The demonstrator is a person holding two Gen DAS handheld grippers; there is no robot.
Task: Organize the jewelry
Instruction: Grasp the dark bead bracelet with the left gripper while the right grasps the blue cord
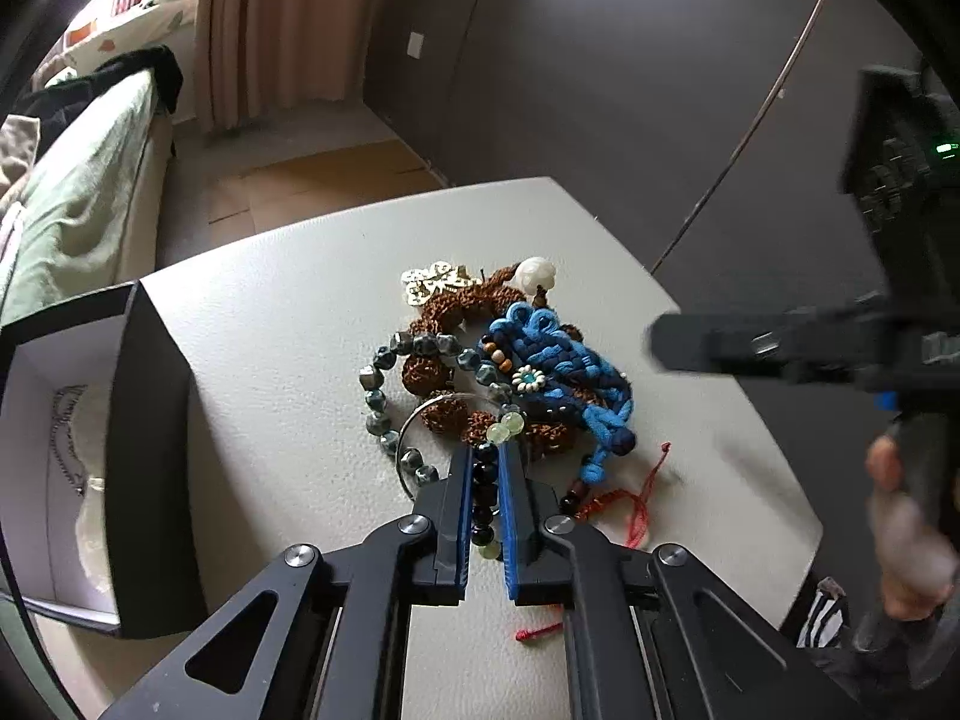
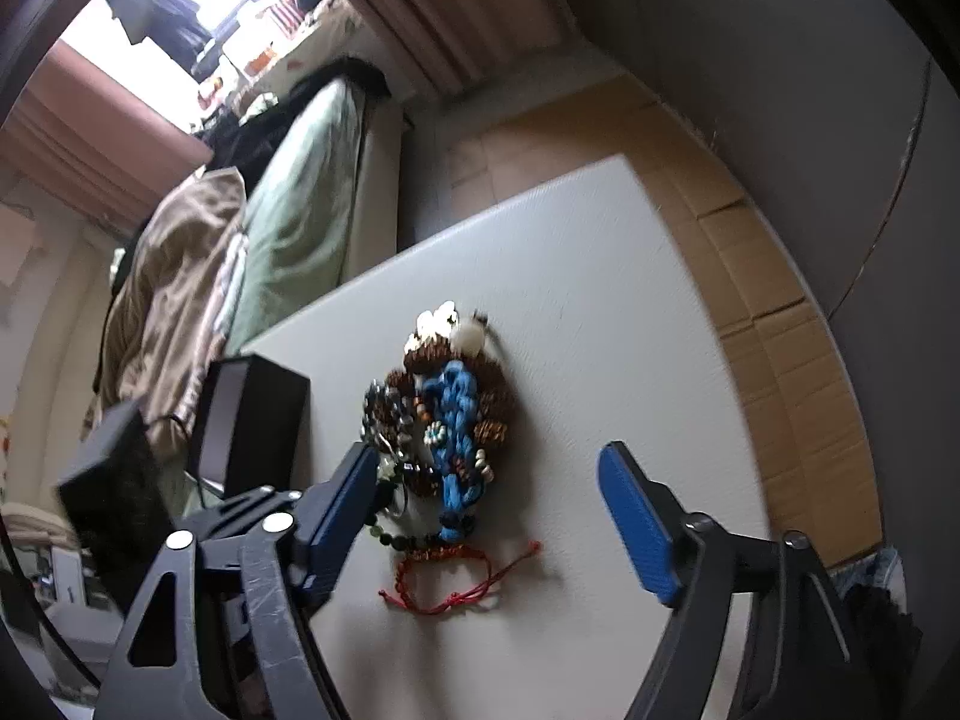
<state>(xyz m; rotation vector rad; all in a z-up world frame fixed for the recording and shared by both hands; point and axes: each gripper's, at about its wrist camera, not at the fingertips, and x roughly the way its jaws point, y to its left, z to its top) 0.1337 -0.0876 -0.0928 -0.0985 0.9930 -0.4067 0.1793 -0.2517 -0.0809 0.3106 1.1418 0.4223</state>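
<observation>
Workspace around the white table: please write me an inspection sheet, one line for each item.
Surface: white textured table top, bare around the pile.
Job's things: tangled jewelry pile with blue braided cord bracelet, brown seed beads, grey-green bead bracelet, red string bracelet; open black box with white lining holding a chain.
Clutter: nothing seen.
Grippers: left tongs shut on dark bead strand; right tongs open above the pile.
Cables: nothing seen.
Surroundings: bed with green cover, curtains, cardboard on floor.
</observation>
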